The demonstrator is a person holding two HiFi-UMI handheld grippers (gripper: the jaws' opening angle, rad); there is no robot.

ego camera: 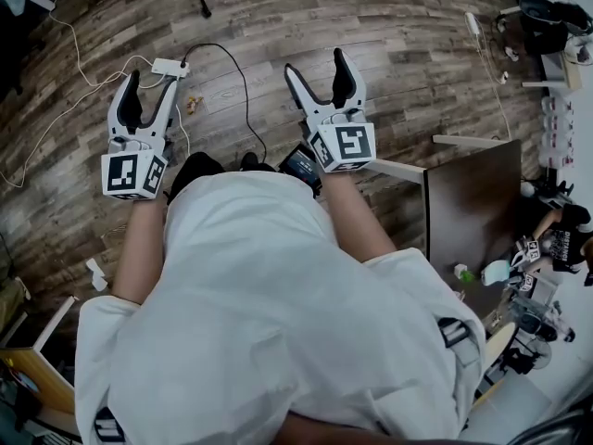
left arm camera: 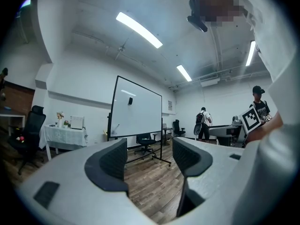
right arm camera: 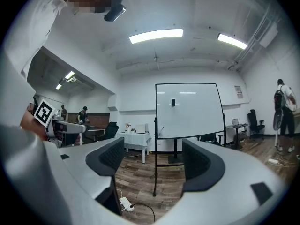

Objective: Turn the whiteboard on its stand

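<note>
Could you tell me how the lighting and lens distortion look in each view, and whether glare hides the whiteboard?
Head view: strong fisheye, so the planks of the wood floor curve toward the edges, and the light is dim and even. Left gripper view: the ceiling light strips blow out white, while the whiteboard carries only a faint reflection. Right gripper view: dark round vignette, and the whiteboard's frame bows.
</note>
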